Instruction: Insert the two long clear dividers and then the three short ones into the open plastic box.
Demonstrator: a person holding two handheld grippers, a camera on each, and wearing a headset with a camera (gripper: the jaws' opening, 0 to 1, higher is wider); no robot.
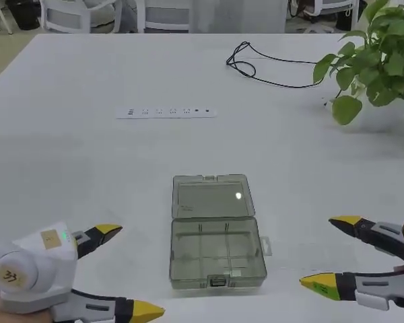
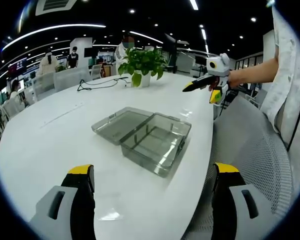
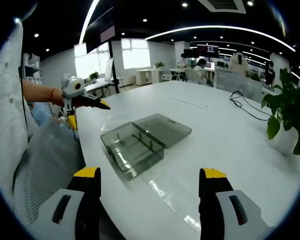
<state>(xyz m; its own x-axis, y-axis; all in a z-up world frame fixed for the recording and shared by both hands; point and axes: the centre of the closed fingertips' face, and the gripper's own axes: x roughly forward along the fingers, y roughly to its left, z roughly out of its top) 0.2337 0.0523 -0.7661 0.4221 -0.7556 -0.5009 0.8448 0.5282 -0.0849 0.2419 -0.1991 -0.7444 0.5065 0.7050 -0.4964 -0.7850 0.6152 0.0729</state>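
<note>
Near the worktop's point(image 1: 87, 168) front edge, between left gripper point(image 1: 135, 270) and right gripper point(image 1: 321, 250): open plastic box point(image 1: 217, 266), lid point(image 1: 212, 197) flat on the far side, dividers point(image 1: 202, 232) slotted inside. Fingers point(image 1: 104, 232) on both spread wide, gripping nothing.

Left claw point(image 1: 132, 270), right claw point(image 1: 324, 250): yellow-tipped black

The left gripper point(image 1: 128, 270) is held low, its two yellow-tipped jaws spread wide apart with nothing between them, the tips pointing forward and slightly inward toward the right gripper point(image 1: 330, 251). The right gripper mirrors it: jaws just as wide, empty, tips angled in toward the left one. The two sit roughly level with each other and well apart. Behind the left gripper runs the bare left forearm point(image 3: 40, 92), with a red band point(image 3: 51, 94) at the wrist. The right forearm point(image 2: 250, 75) extends straight back from the right gripper.
</note>
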